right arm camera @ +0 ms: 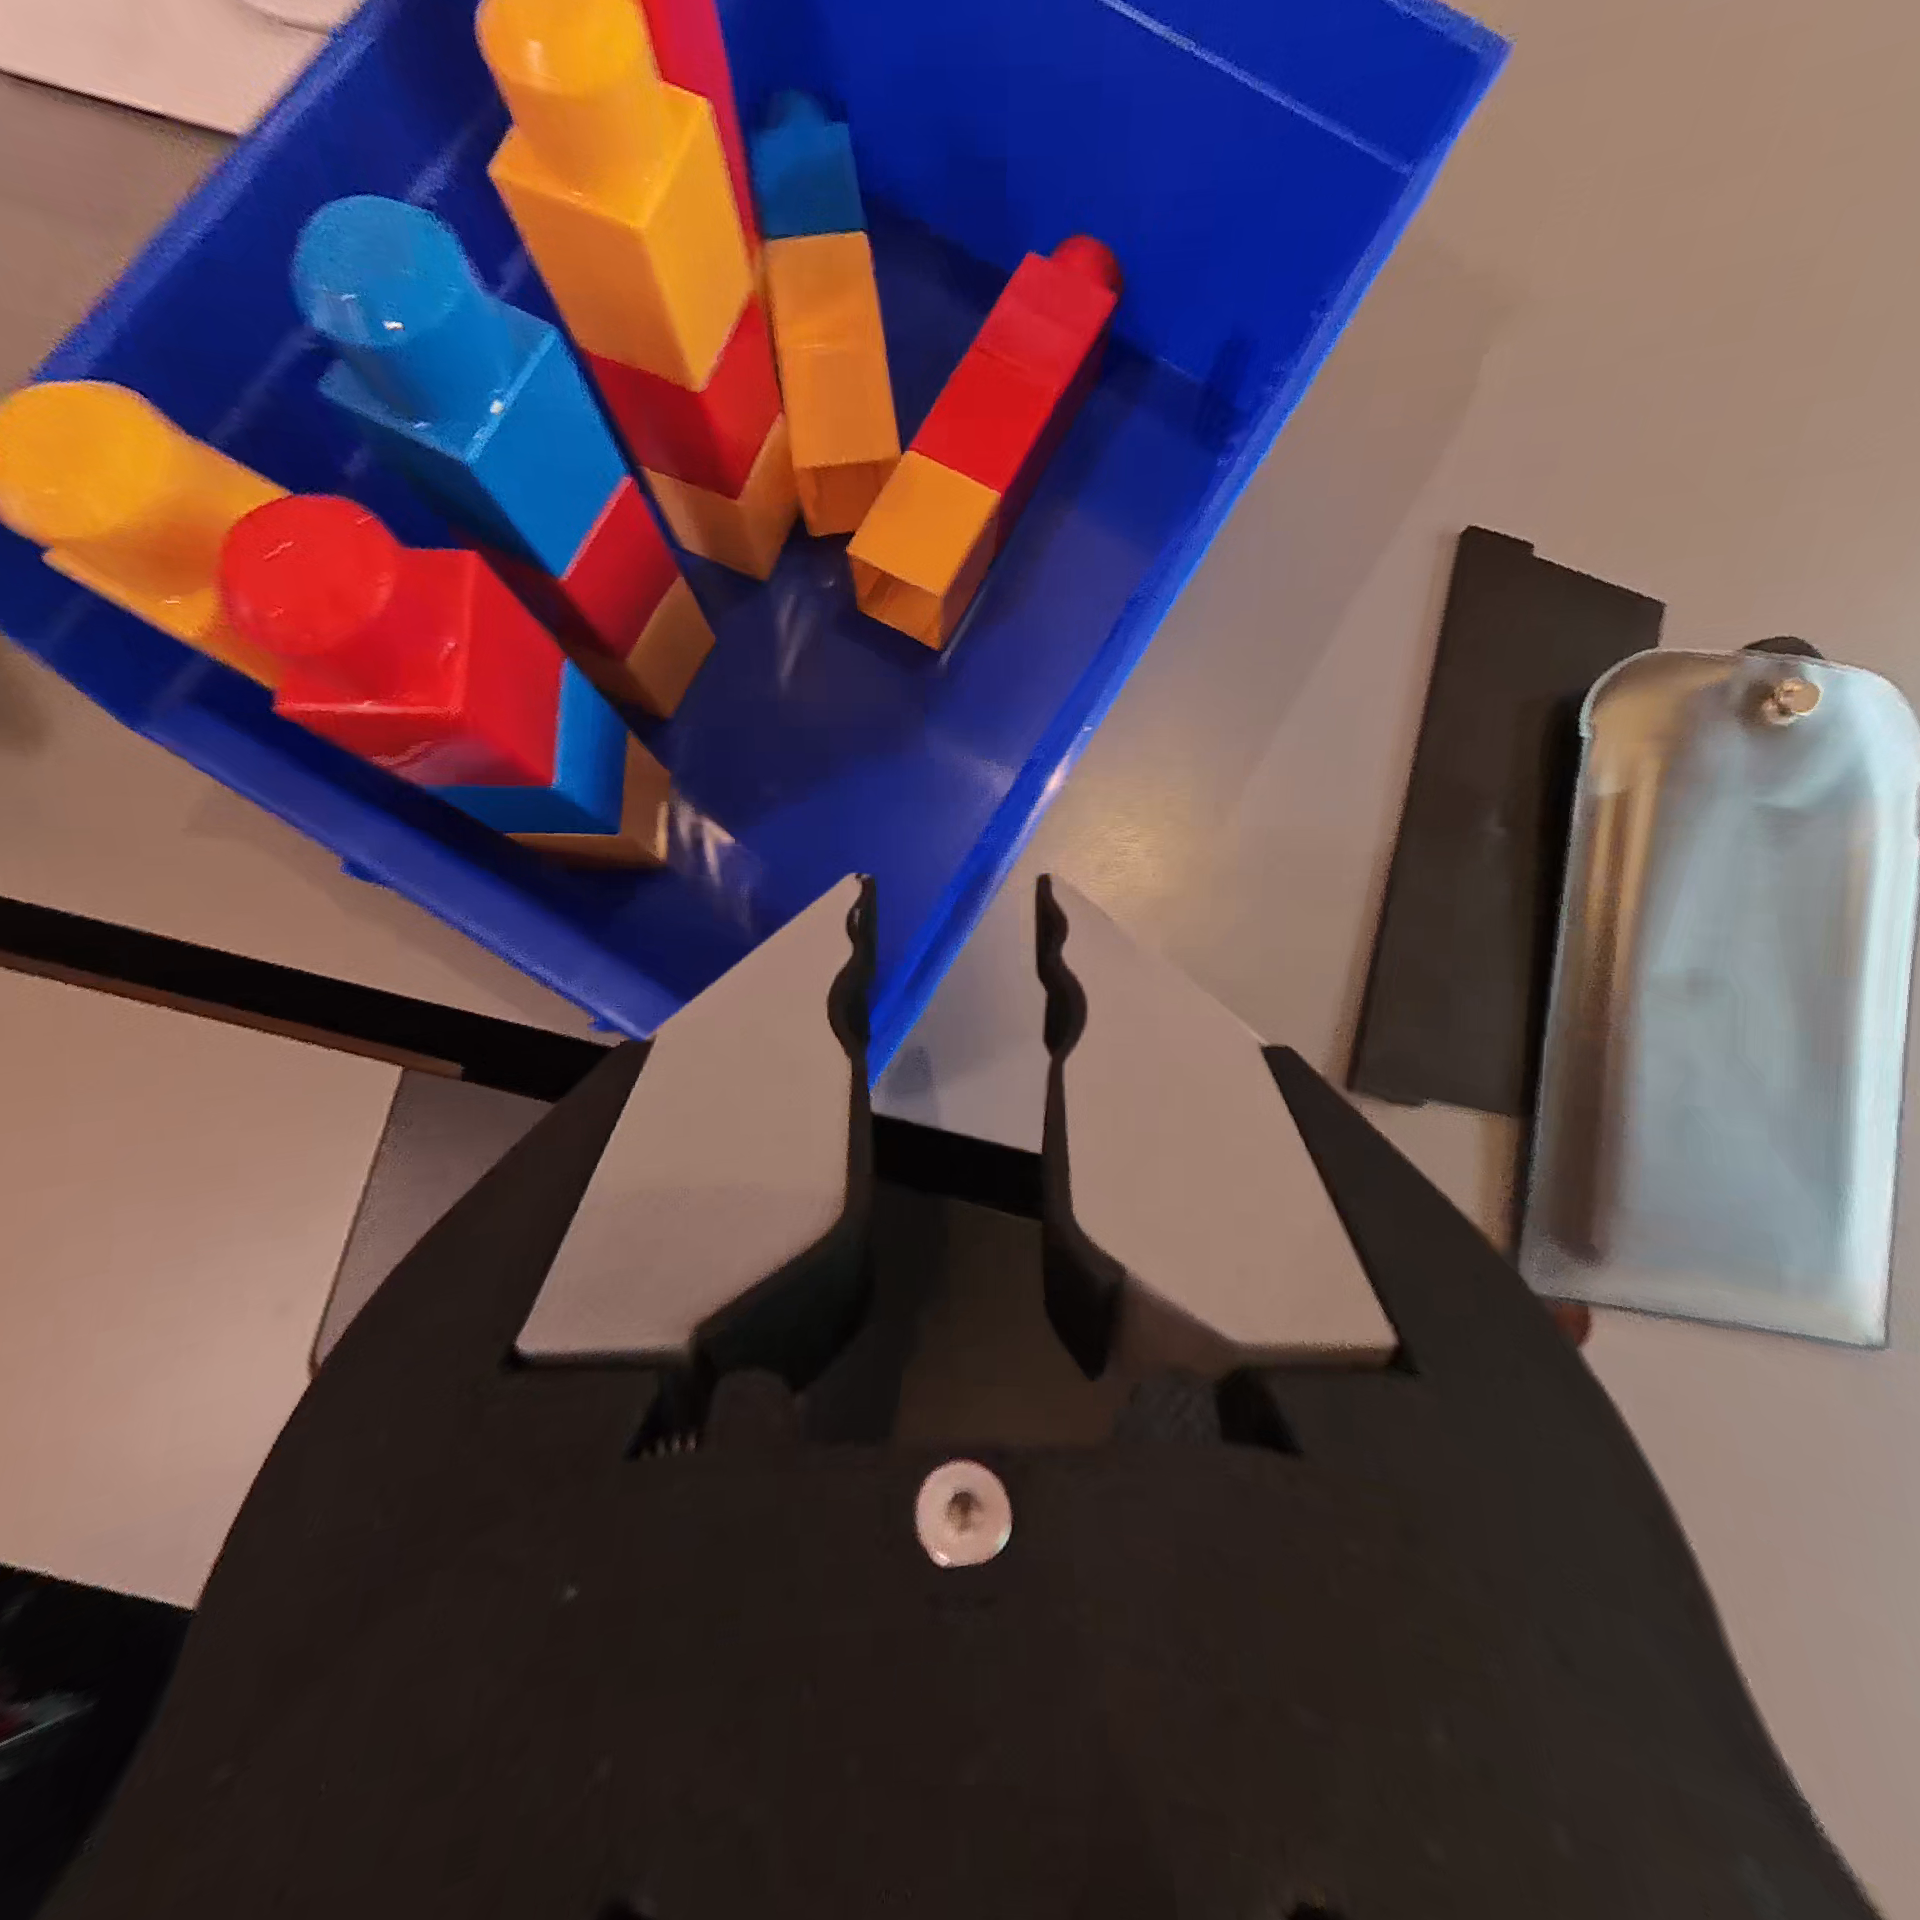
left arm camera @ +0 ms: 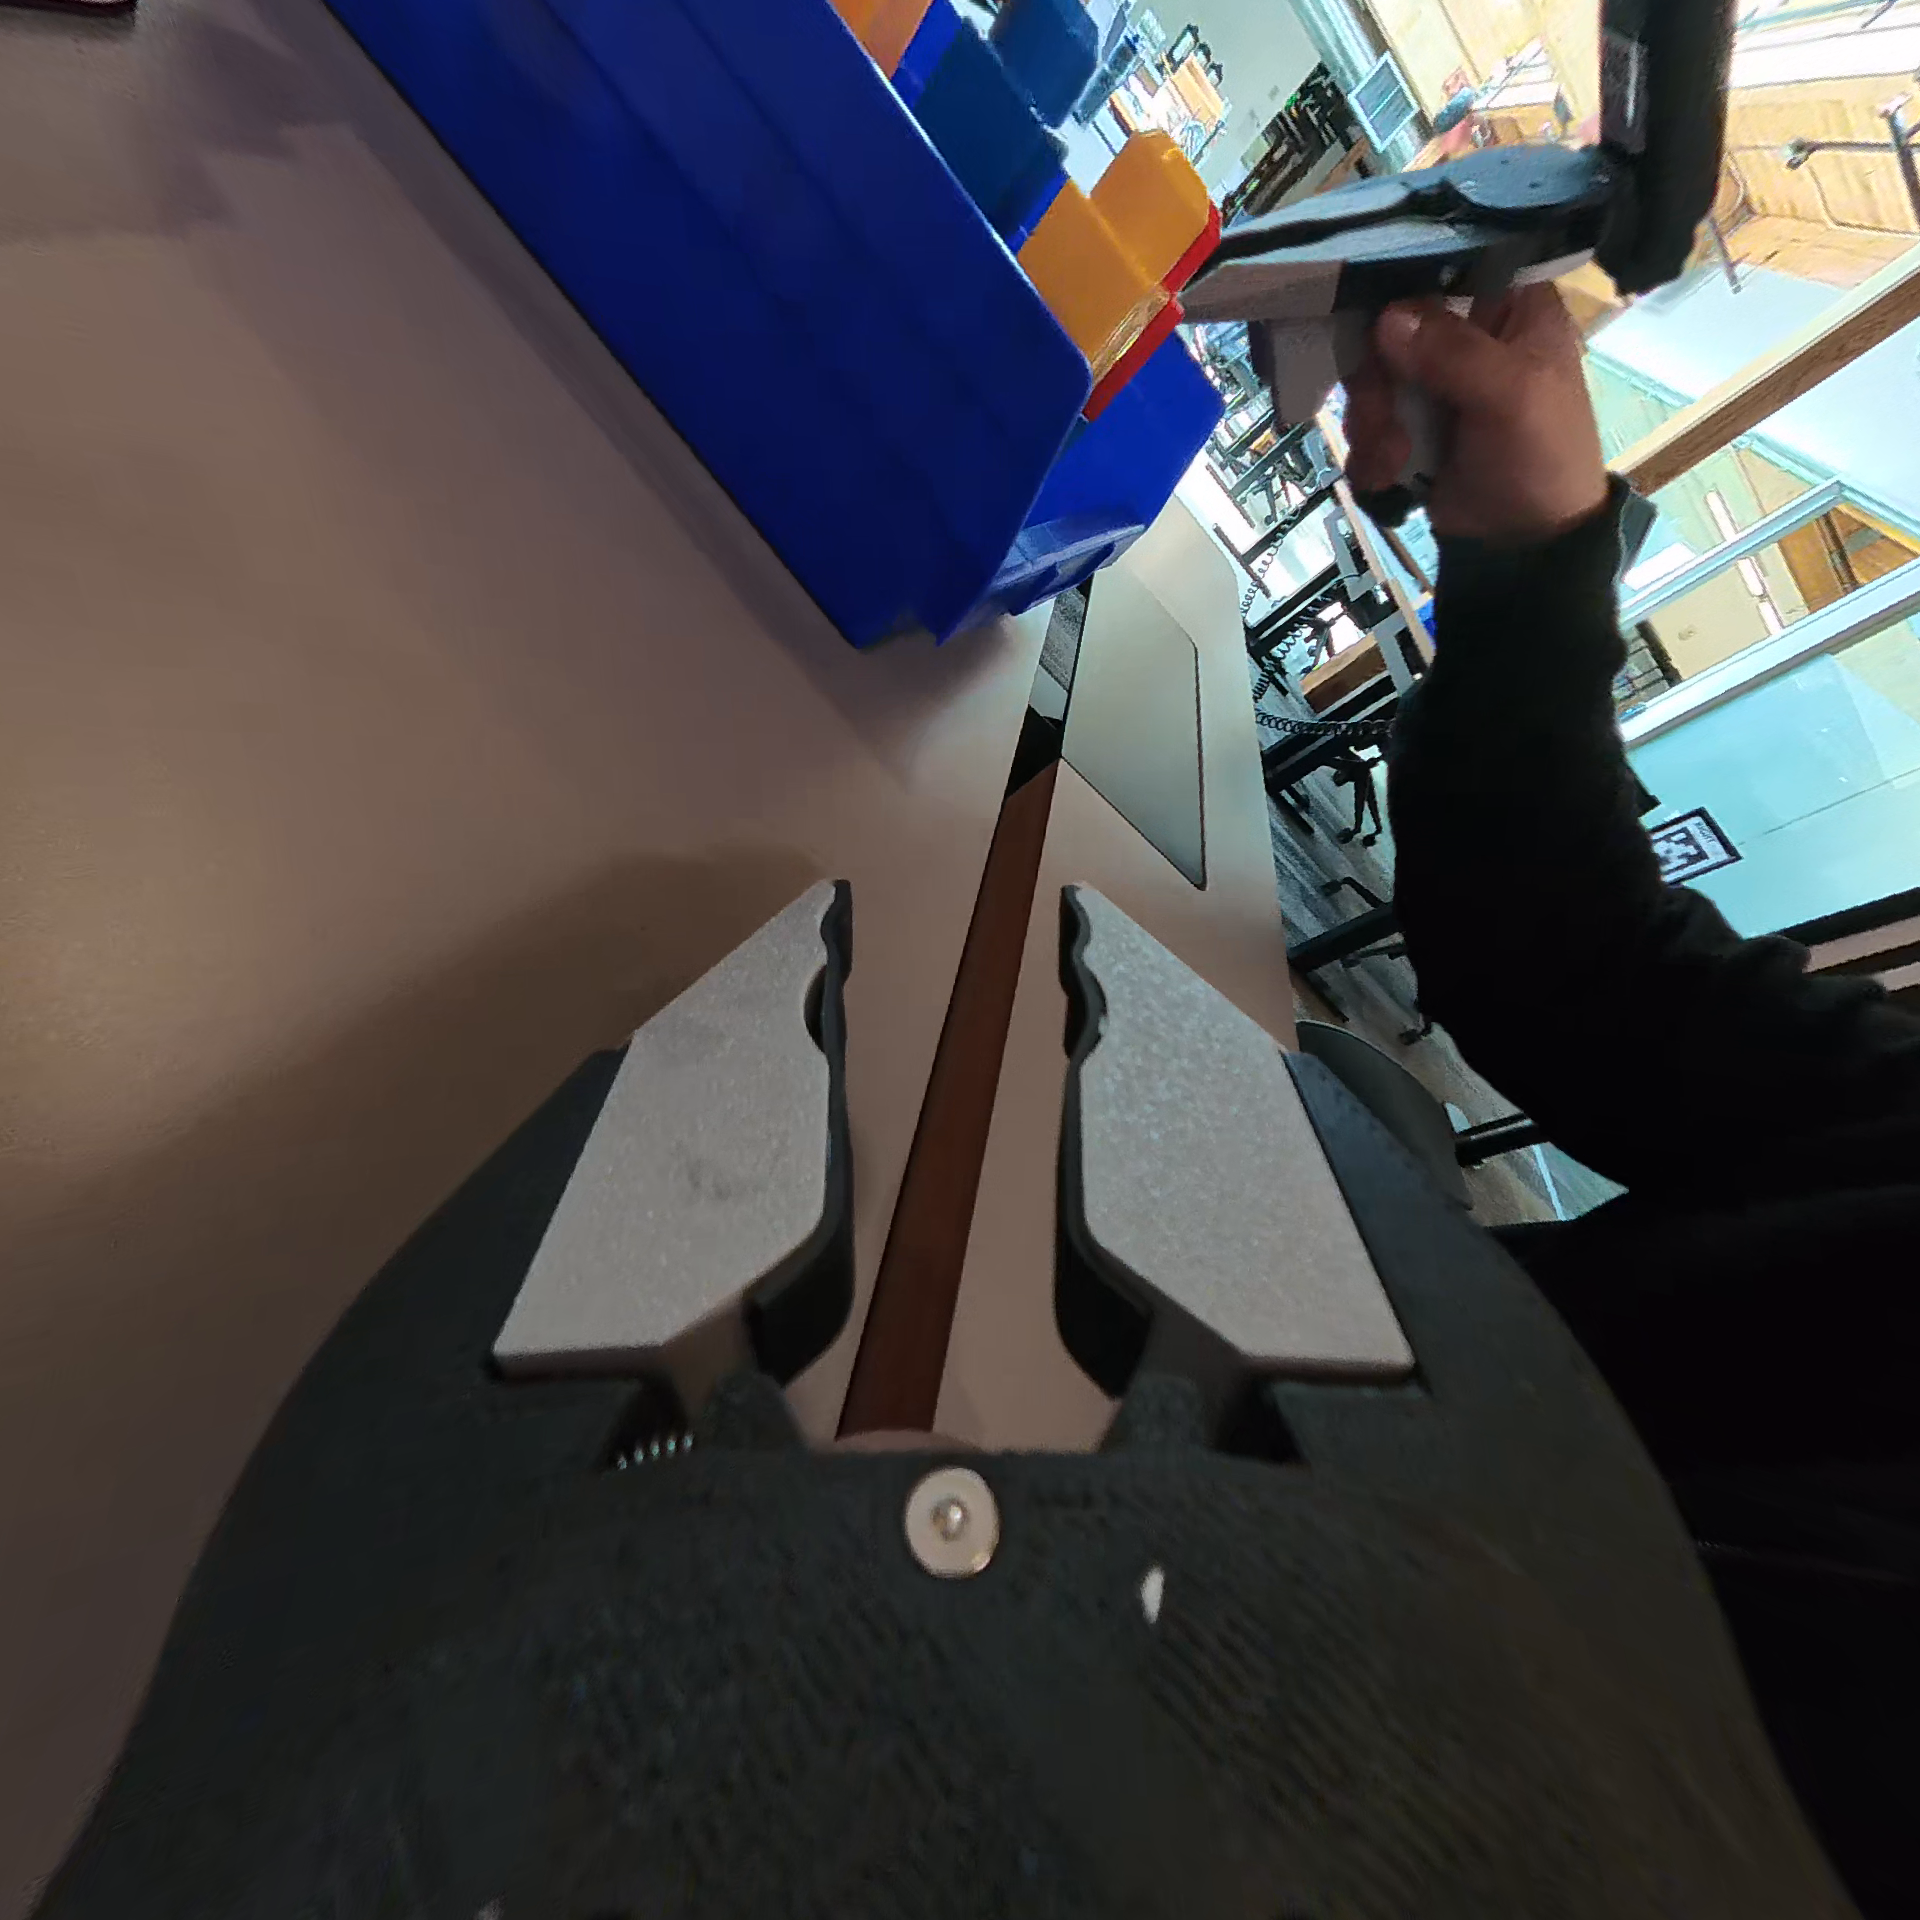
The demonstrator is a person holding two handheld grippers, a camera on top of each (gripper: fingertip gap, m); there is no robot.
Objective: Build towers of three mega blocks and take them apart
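A blue bin [right arm camera: 1039, 727] holds several stacked towers of orange, red and blue mega blocks, such as an orange-topped tower [right arm camera: 623, 249] and a red one [right arm camera: 1018, 405] that leans. My right gripper [right arm camera: 951, 894] is open and empty, above the bin's near corner. In the left wrist view the bin [left arm camera: 727, 291] lies at the upper middle with orange blocks [left arm camera: 1122, 229] showing above its rim. My left gripper [left arm camera: 956, 904] is open and empty, low over the table, apart from the bin. The right gripper [left arm camera: 1351, 260] shows there too, held by a hand over the bin.
A dark flat panel [right arm camera: 1486, 810] and a silvery pouch [right arm camera: 1714, 987] lie on the table right of the bin. A dark seam [left arm camera: 997, 987] runs between two table tops. A person's dark sleeve [left arm camera: 1610, 883] is at the right. Chairs and desks stand beyond the table. About 35 centimetres separates my left fingertips from my right. To reach the dark flat panel [right arm camera: 1486, 810] in a straight line is about 20 centimetres for my right fingers, about 50 centimetres for my left.
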